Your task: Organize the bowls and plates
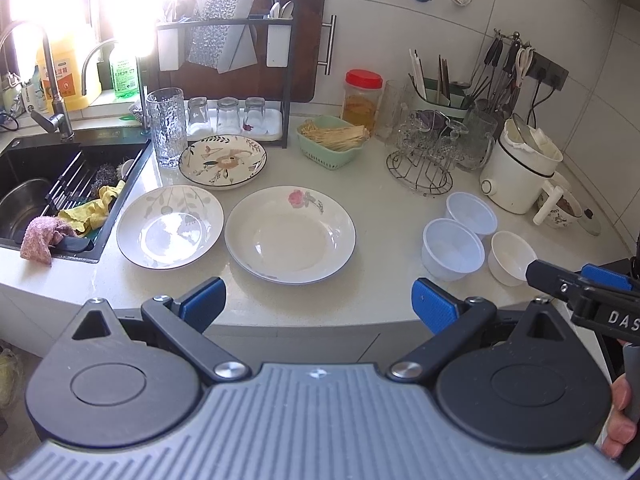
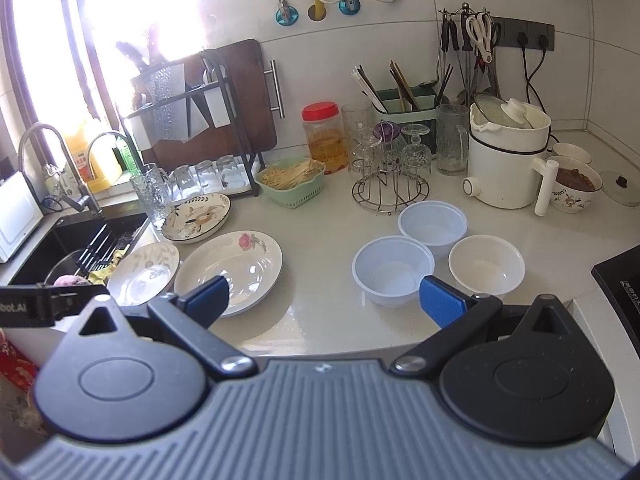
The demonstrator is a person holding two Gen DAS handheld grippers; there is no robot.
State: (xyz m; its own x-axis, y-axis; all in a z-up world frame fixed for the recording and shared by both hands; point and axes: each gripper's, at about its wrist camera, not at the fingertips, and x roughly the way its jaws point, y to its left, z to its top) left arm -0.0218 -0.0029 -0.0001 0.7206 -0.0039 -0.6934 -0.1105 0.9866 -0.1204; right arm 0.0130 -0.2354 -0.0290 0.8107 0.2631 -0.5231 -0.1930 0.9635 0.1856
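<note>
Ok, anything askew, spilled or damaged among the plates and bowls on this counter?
Nothing spilled or broken. One oddity: the dark-rimmed floral plate sits tilted, its left edge seemingly propped near the ribbed glass. The other two plates and three bowls lie flat and upright.

**Both hand-held grippers held open and empty**

The left hand-held gripper (image 1: 316, 306) is held level, its blue fingers spread wide, nothing between them. The right hand-held gripper (image 2: 324, 300) is likewise spread and empty; in the left view it is seen at 3 o'clock, gripped by a hand (image 1: 622, 420).
</note>
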